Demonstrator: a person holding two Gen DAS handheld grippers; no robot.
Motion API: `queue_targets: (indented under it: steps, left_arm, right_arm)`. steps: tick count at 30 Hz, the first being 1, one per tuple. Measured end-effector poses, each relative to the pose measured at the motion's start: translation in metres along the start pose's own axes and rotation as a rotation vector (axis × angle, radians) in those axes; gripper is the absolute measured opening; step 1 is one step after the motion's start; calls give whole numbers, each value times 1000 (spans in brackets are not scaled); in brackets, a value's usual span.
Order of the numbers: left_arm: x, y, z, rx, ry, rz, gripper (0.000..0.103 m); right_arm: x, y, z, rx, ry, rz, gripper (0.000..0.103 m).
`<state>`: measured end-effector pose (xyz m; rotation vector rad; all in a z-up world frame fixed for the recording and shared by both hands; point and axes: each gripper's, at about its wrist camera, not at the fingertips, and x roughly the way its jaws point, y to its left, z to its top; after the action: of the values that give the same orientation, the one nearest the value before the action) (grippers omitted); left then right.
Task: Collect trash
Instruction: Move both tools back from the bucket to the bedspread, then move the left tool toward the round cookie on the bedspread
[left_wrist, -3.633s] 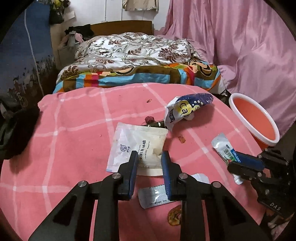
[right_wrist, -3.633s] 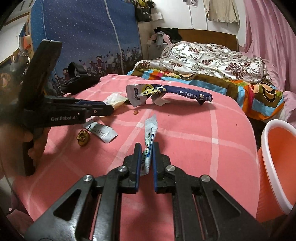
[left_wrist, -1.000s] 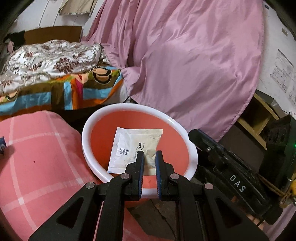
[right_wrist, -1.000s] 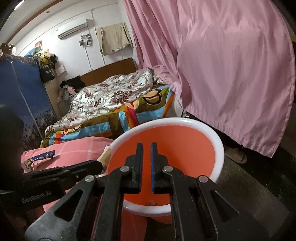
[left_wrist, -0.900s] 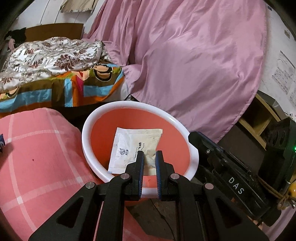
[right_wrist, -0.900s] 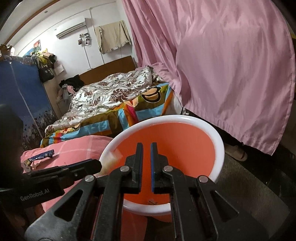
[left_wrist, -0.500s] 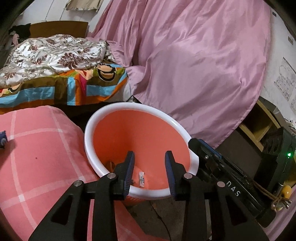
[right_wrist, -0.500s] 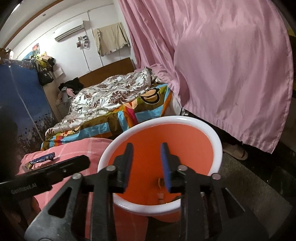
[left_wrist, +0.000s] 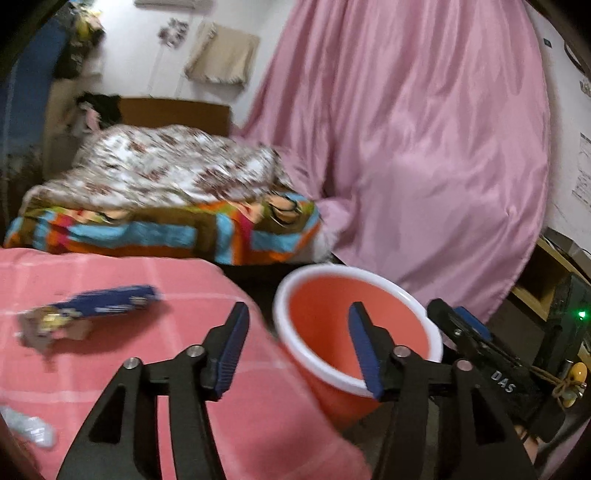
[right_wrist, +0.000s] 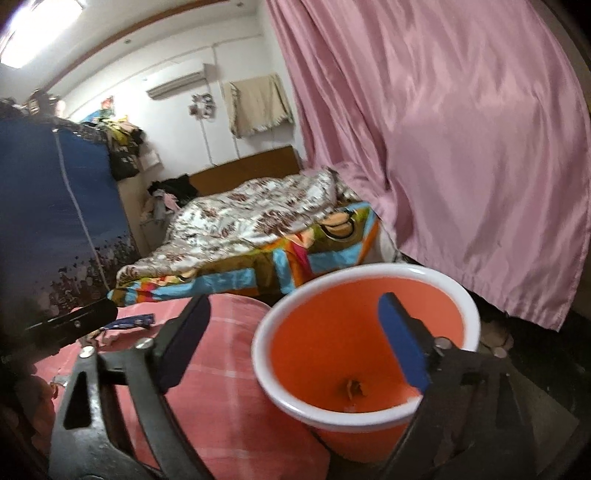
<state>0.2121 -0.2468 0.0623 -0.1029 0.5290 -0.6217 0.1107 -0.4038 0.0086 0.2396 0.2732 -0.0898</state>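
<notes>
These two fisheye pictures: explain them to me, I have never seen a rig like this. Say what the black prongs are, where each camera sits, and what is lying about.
The black prongs are hand-held grippers; a person carries one in each hand, with a camera on each looking along its fingers. One picture is from the left gripper, the other from the right gripper. Both have their jaws opening, with nothing between them. Ahead stands an orange bucket with a white rim, a scrap of trash at its bottom. Beside it is a pink checked cloth, where a blue wrapper and a small pale wrapper lie.

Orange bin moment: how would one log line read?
left gripper: opening, empty | right gripper: opening, empty | orange bin: beside table | blue wrapper: on table
</notes>
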Motion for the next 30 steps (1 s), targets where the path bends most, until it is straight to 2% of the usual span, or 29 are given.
queue_targets:
  steps: [3, 5, 8, 15, 17, 24, 30]
  left_arm:
    - [-23, 15, -5, -10, -34, 45, 56]
    - [-37, 22, -9, -14, -55, 86, 80]
    - [-63, 34, -17, -21, -128, 128, 88]
    - [-113, 59, -33, -11, -200, 230, 91]
    - [-127, 68, -41, -21, -219, 270, 98]
    - [-168, 91, -67, -18, -282, 365, 98]
    - [-193, 107, -81, -16, -305, 414, 98]
  right_arm:
    - [-8, 18, -3, -20, -45, 42, 103]
    - [-10, 27, -5, -35, -61, 57, 103]
    - [-13, 41, -8, -51, -83, 88, 103]
    - [-18, 78, -20, -101, -118, 159, 103]
    - [-20, 86, -25, -121, -122, 174, 103]
    - [-25, 119, -37, -188, -140, 237, 103]
    - [-24, 140, -44, -231, -139, 282, 103]
